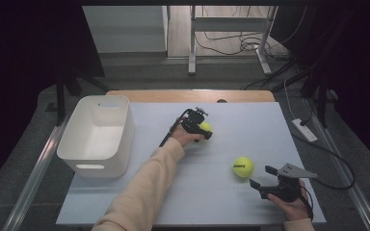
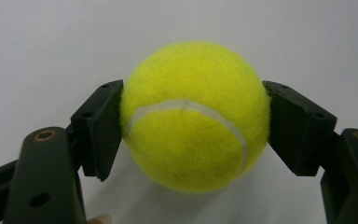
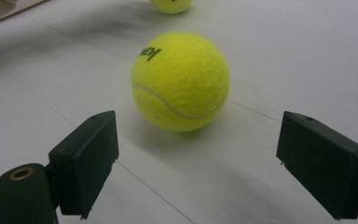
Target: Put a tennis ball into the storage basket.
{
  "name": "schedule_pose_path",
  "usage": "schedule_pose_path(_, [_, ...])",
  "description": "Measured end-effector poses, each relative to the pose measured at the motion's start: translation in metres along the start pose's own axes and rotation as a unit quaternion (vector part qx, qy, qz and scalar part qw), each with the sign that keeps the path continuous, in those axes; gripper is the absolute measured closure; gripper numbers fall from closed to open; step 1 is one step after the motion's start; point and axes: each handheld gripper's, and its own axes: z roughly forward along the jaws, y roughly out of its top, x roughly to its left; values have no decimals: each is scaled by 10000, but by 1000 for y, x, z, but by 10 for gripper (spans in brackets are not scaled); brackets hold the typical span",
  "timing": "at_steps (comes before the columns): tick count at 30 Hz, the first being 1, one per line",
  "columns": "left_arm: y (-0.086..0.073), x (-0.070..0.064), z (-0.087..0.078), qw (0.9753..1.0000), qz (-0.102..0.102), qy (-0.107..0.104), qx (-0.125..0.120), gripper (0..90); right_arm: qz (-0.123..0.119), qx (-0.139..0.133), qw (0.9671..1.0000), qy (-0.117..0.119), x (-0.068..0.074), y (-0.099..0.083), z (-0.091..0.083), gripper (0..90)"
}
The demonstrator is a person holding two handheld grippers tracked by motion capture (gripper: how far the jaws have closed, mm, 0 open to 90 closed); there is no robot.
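Two yellow tennis balls lie on the white table top (image 1: 173, 192). My left gripper (image 1: 203, 130) is at the table's middle, shut on the far tennis ball (image 1: 206, 128). In the left gripper view both pads (image 2: 101, 126) press that ball (image 2: 193, 116) from either side. I cannot tell whether it is lifted off the surface. The near tennis ball (image 1: 243, 166) rests on the table at the front right. My right gripper (image 1: 261, 176) is just right of it, open. In the right gripper view the near tennis ball (image 3: 181, 80) sits ahead of the spread jaws, untouched.
A white plastic bin (image 1: 99, 134) stands on the table's left side. A person's sleeved left forearm (image 1: 144, 187) crosses the front middle of the table. Beyond the table, cables (image 1: 231, 43) and metal legs are on the floor.
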Motion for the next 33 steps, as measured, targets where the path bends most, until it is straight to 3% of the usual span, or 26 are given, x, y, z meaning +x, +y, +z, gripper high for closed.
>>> schedule_pose_path(15, [-2,-1,-17,9998,95,15,-179,269,5,2,10000,-22,0,0,0,128])
schedule_pose_path(26, [-12,0,-32,9990,12,-86,-439,269,14,-3,10000,-48,0,0,-1,128])
schedule_pose_path(33, [-16,0,-46,9982,105,-49,-591,269,-11,2,10000,-49,0,0,0,129])
